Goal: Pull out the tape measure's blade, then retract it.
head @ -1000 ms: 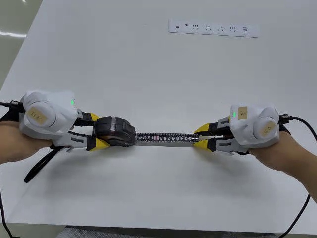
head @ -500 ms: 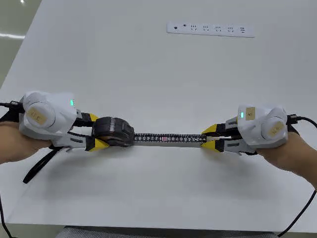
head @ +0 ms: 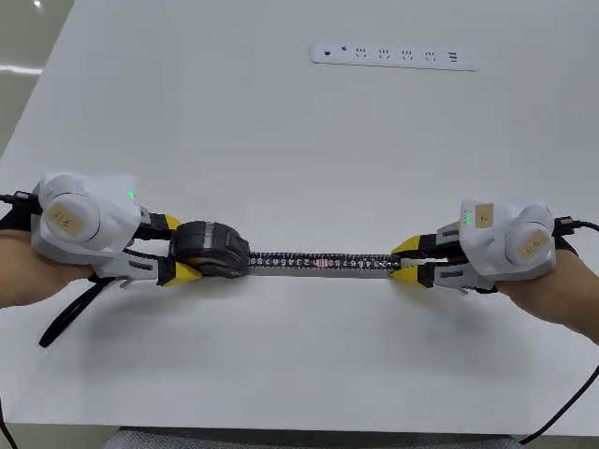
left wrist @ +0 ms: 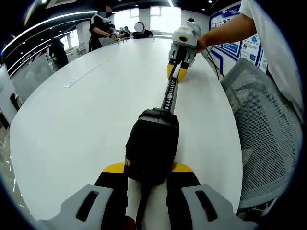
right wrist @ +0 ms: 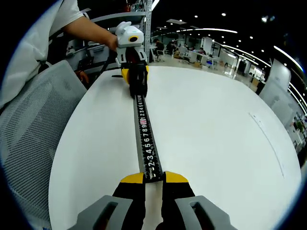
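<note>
The black tape measure case (head: 211,251) lies on the white table, and my left gripper (head: 183,251) is shut on it; in the left gripper view the case (left wrist: 152,146) sits between my yellow-tipped jaws. Its blade (head: 323,262) runs out flat to the right along the table, numbers showing. My right gripper (head: 406,261) is shut on the blade's end, seen up close as the blade (right wrist: 146,141) entering my jaws at the tip (right wrist: 154,176). The left gripper (right wrist: 133,62) with the case shows far off in the right gripper view.
A white power strip (head: 393,56) lies at the table's far side. A black strap (head: 70,311) trails from the left hand near the front edge. A mesh office chair (left wrist: 259,139) stands beside the table. People stand at the far end (left wrist: 108,26).
My right gripper has moved to the right, drawing more of the blade out of the case. The left gripper and case have stayed about where they were.
</note>
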`<state>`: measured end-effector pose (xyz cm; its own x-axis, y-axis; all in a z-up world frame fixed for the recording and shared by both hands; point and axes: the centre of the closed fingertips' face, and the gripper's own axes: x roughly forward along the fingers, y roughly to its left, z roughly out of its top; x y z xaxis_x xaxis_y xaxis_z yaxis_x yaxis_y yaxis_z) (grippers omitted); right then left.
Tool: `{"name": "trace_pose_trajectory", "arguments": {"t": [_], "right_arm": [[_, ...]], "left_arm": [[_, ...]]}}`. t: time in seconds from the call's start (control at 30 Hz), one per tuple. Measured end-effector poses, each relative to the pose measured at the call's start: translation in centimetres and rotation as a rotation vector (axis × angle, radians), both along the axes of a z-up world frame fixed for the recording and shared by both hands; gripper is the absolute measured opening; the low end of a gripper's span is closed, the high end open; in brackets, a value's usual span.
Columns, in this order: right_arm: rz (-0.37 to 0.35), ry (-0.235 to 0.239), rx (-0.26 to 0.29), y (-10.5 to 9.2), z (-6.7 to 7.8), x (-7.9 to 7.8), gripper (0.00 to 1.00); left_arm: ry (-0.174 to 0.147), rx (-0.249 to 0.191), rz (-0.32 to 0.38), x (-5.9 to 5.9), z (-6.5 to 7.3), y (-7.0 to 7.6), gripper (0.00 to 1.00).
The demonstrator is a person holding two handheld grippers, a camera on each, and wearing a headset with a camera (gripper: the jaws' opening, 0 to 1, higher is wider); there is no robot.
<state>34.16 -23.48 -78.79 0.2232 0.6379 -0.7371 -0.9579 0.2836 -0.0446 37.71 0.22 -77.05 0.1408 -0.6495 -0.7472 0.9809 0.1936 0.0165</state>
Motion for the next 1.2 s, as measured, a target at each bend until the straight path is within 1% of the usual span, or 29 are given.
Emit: {"name": "trace_pose_trajectory", "arguments": {"t": [0.13,0.3,0.4,0.57,0.87,1.2], "right_arm": [[0.000,0.001,-0.009,-0.5,0.1,-0.1,0.08],[-0.009,0.001,-0.029,-1.8,0.2,0.1,0.08],[-0.001,0.004,-0.039,-2.1,0.3,-0.2,0.08],[-0.012,0.010,-0.043,-2.7,0.3,-0.4,0.08],[-0.019,0.010,-0.058,-3.6,0.2,-0.4,0.08],[-0.031,0.020,-0.045,-4.1,0.0,-0.5,0.08]], "left_arm": [[0.000,0.001,-0.001,0.0,0.0,0.0,0.25],[0.003,-0.002,0.005,0.0,0.0,0.0,0.25],[0.002,-0.004,0.006,0.0,0.0,0.0,0.25],[0.002,-0.004,0.004,0.0,0.0,0.0,0.25],[0.000,-0.003,0.006,0.0,0.0,0.0,0.25],[-0.001,0.003,0.001,-0.1,0.1,0.0,0.25]]}}
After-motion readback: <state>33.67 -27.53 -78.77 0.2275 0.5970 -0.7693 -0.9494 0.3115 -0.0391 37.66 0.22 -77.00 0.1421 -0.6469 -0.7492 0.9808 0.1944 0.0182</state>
